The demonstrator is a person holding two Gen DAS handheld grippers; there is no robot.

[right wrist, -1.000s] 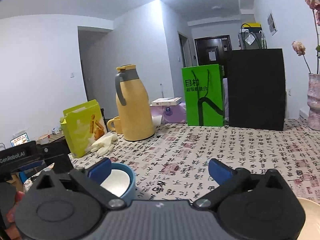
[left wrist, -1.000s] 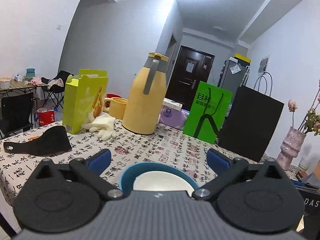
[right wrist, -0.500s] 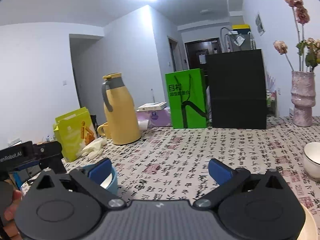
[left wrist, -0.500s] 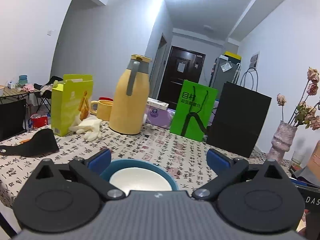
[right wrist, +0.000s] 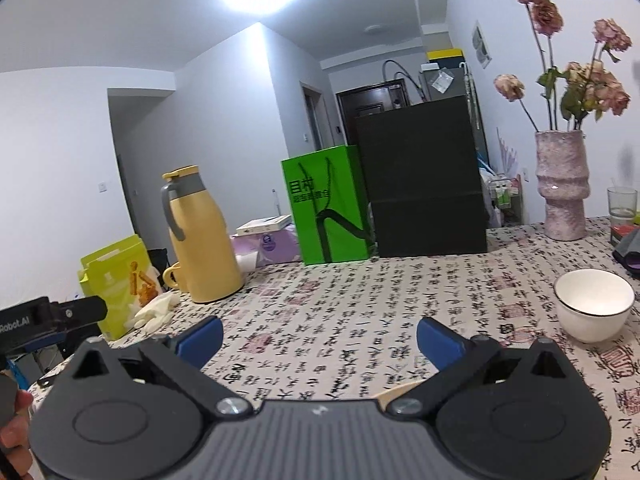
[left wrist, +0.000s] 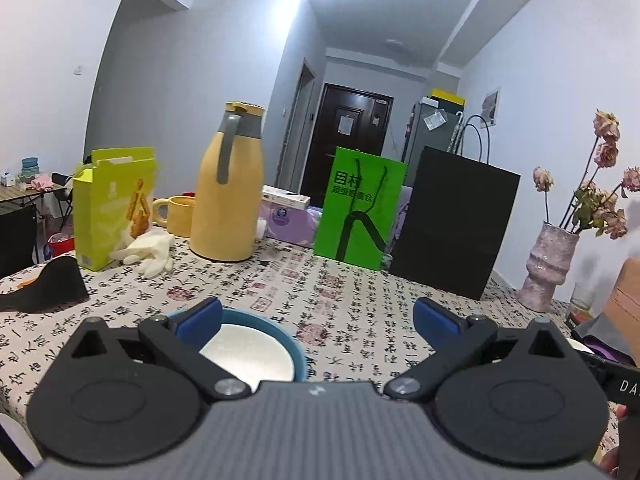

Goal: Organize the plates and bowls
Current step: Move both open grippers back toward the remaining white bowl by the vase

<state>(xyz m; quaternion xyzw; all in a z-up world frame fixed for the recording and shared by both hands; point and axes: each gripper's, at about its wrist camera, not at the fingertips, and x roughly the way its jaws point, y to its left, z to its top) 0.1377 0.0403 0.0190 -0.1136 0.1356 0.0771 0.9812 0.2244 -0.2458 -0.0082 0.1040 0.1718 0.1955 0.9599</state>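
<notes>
Blue bowl sits on the counter directly under the nose of the left gripper, offset toward that gripper's left finger; the blue pad of the left finger overlaps the bowl's near-left rim in the left wrist view, though contact cannot be confirmed. The bowl is round, so it has no long axis; its opening faces up and its white inside is visible. The left gripper is spread wide and holds nothing.

White bowl stands upright on the counter ahead and to the right of the right gripper, well apart from it and near the pink vase. A tan curved edge, possibly a plate, shows just below the right gripper between its fingers; too little is visible to identify it. The right gripper is also spread wide and empty.

Controlling relation: the left gripper is the nearer one to the blue bowl, and the bowl lies left of its centreline. A rim grasp would probably require shifting the gripper left or straddling the rim with one finger inside.

Change against the earlier frames: in the left wrist view the bowl was centred between the fingers; it now lies left of centre. In the right wrist view the blue bowl has left the frame, and the white bowl has come into full view at the right.
</notes>
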